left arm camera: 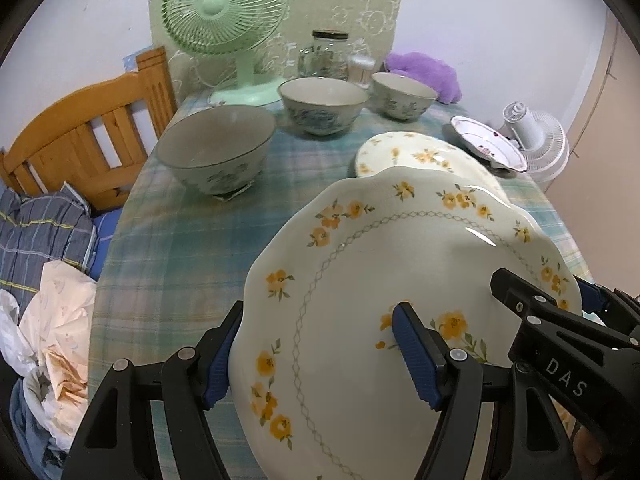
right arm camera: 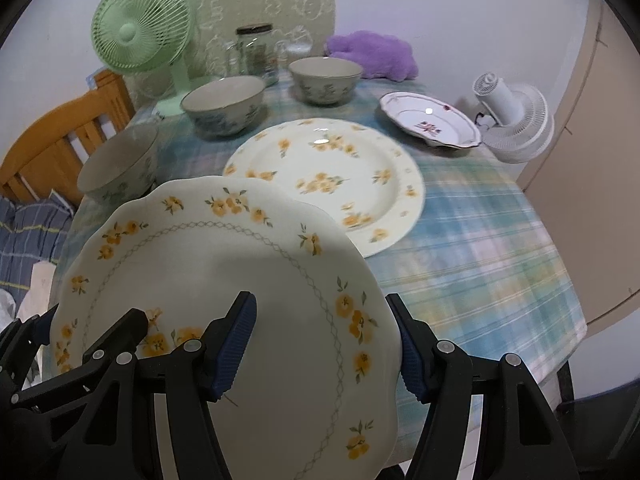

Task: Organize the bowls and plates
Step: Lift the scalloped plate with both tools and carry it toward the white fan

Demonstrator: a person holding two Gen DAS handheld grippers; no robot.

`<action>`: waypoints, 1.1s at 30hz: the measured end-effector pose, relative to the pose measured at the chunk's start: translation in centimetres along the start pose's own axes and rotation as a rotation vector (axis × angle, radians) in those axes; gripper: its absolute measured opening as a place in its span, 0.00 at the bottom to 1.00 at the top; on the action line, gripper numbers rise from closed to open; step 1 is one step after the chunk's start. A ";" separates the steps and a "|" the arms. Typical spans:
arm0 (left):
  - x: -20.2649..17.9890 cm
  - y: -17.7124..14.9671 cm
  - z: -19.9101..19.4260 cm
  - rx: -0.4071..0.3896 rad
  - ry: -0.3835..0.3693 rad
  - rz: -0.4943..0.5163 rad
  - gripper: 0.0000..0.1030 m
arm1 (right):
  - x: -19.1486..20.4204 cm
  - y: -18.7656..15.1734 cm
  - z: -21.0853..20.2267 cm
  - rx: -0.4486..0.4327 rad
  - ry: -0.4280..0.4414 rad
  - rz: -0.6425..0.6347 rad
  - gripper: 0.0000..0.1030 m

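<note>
A scalloped cream plate with yellow flowers [left arm camera: 360,264] [right arm camera: 224,276] hangs tilted above the checked tablecloth [right arm camera: 480,248], held from both sides. My left gripper [left arm camera: 316,356] is shut on its left rim, one pad at the edge and one over the plate's face. My right gripper [right arm camera: 324,348] is shut on the right rim the same way. Beyond lies a round yellow-flowered plate [right arm camera: 324,176] [left arm camera: 420,156], and a white plate with a dark red flower [right arm camera: 430,120] further right. Three patterned bowls [left arm camera: 216,148] [left arm camera: 322,106] [left arm camera: 402,94] stand in a row at the left and back.
A green desk fan [left arm camera: 224,12], a glass jar [left arm camera: 330,56] and a purple plush [right arm camera: 372,56] line the back of the table. A white fan [right arm camera: 516,120] sits off the right edge. A wooden bed frame [left arm camera: 80,140] with bedding [left arm camera: 40,232] is on the left.
</note>
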State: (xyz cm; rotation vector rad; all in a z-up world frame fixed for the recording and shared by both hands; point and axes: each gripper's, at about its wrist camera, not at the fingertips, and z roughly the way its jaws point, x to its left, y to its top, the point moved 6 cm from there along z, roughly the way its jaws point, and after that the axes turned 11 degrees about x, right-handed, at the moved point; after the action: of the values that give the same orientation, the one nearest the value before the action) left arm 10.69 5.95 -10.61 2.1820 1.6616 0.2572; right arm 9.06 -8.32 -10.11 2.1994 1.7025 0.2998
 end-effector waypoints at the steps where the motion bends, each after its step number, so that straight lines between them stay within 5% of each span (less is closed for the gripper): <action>1: -0.5 0.1 0.0 -0.002 0.000 -0.003 0.70 | -0.4 0.1 -0.1 -0.002 0.002 0.001 0.66; 33: -19.9 3.2 3.6 0.003 -0.004 0.025 0.70 | -20.8 3.3 1.4 -0.005 -0.003 0.032 0.66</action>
State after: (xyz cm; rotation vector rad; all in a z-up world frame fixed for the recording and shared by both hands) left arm 9.20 -14.48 -10.88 2.2053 1.6343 0.2576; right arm 7.12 -29.34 -9.25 2.2243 1.6651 0.3082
